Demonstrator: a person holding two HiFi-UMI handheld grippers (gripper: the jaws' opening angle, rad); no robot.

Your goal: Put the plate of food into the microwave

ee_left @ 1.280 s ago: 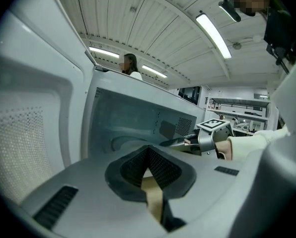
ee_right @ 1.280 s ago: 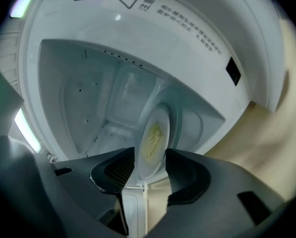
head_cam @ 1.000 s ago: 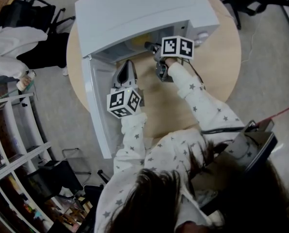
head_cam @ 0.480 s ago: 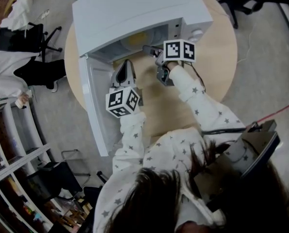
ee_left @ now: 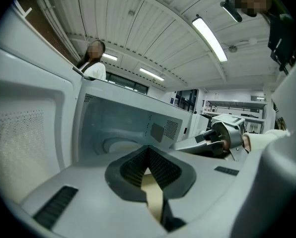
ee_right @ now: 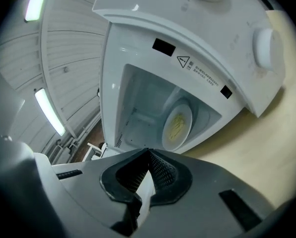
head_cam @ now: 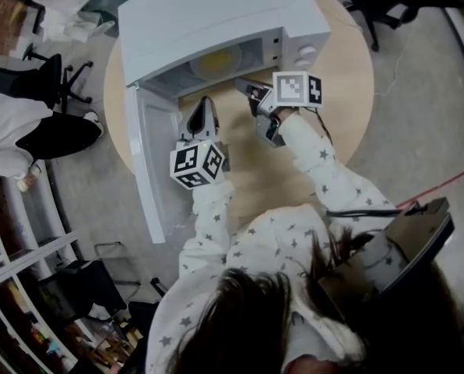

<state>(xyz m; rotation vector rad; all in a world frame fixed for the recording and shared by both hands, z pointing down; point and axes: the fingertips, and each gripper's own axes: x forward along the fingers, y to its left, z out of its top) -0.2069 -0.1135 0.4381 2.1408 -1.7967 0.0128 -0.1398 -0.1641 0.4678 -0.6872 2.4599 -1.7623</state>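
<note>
The white microwave (head_cam: 216, 14) stands on a round wooden table (head_cam: 349, 92) with its door (head_cam: 150, 170) swung open to the left. Inside lies a pale plate with yellow food (head_cam: 216, 62), also seen in the right gripper view (ee_right: 178, 124). My right gripper (head_cam: 241, 84) hovers just in front of the opening. Its jaws are closing, and its tips (ee_right: 149, 155) meet with nothing between them. My left gripper (head_cam: 203, 104) is beside the open door and points into the cavity. It (ee_left: 148, 150) is shut and holds nothing.
Office chairs (head_cam: 53, 76) and a shelf unit (head_cam: 22, 271) stand on the floor to the left of the table. A person in white (head_cam: 14, 131) is at the far left. A red cable (head_cam: 450, 181) runs across the floor at the right.
The right gripper has drawn back a little from the microwave opening, toward the right. The left gripper has stayed by the door. The plate lies inside throughout.
</note>
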